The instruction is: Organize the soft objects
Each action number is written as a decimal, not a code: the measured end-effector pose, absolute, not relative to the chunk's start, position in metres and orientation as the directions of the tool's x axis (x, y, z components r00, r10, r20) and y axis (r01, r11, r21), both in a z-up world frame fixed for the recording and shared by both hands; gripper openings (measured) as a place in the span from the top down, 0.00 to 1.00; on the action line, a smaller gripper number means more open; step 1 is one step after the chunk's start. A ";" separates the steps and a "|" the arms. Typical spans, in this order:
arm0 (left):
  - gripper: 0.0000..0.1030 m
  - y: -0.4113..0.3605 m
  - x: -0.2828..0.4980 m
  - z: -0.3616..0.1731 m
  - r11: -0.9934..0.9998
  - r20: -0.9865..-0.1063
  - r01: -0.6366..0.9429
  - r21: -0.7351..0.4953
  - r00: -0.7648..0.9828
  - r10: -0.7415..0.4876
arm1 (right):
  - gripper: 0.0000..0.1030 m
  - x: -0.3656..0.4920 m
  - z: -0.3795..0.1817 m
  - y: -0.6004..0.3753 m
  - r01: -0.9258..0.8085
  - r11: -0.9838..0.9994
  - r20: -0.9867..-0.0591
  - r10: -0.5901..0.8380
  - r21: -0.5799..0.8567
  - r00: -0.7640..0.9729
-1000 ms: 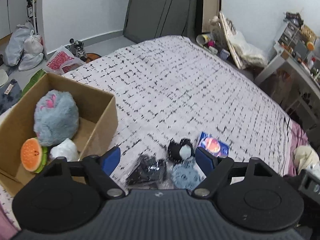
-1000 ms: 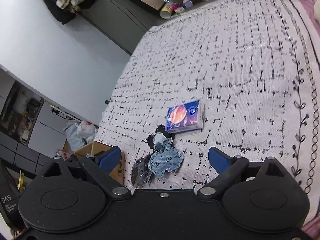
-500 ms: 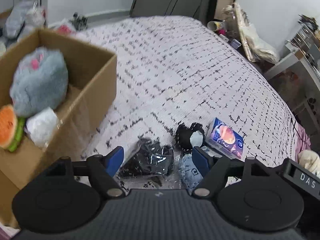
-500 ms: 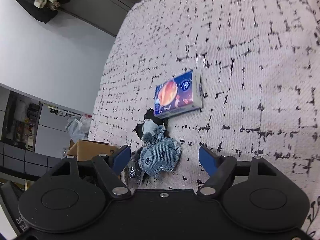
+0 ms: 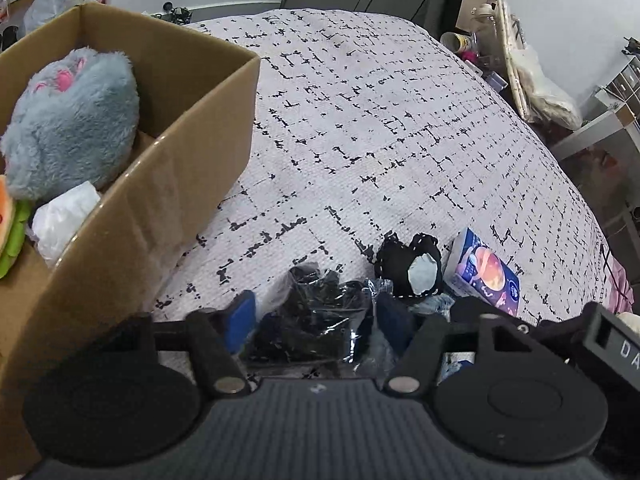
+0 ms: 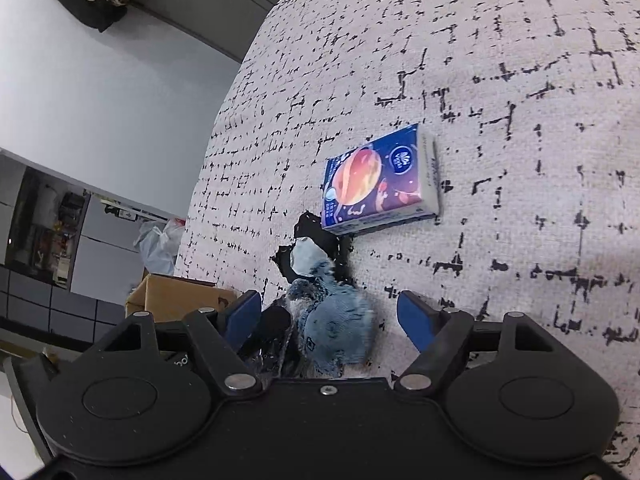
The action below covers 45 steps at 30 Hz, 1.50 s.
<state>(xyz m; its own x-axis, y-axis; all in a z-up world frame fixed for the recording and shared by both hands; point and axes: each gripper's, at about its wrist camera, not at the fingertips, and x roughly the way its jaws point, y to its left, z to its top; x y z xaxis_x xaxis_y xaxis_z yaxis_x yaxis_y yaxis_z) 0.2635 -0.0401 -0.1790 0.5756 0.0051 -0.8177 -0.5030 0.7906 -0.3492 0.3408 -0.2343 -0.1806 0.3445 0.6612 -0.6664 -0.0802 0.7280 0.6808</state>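
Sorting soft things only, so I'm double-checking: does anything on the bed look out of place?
Yes: the tissue pack beside the denim toy and black pouch is boxy and printed, unlike the plush items around it. Nothing looks spilled or damaged.

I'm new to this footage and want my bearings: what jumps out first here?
A cardboard box on the left of the patterned bedspread holds a fluffy grey-blue plush toy. Near the bed's edge sits a small heap: a black item in clear plastic between the open left tool, a denim-blue soft toy between the open right tool, and a blue tissue pack beyond.
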 end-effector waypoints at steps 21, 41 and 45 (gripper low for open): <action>0.60 -0.042 0.246 -0.162 0.781 -0.801 -0.477 -0.404 0.597 -0.049 | 0.83 0.326 -0.167 -0.240 -0.074 0.745 -0.680 0.641 0.663 0.355; 0.60 -0.022 0.216 -0.093 0.779 -0.716 -0.434 -0.453 0.698 -0.028 | 0.83 0.311 -0.123 -0.236 -0.193 0.693 -0.568 0.694 0.695 0.442; 0.60 -0.011 0.207 -0.078 0.768 -0.699 -0.439 -0.466 0.715 -0.015 | 0.83 0.304 -0.110 -0.229 -0.228 0.677 -0.535 0.708 0.699 0.461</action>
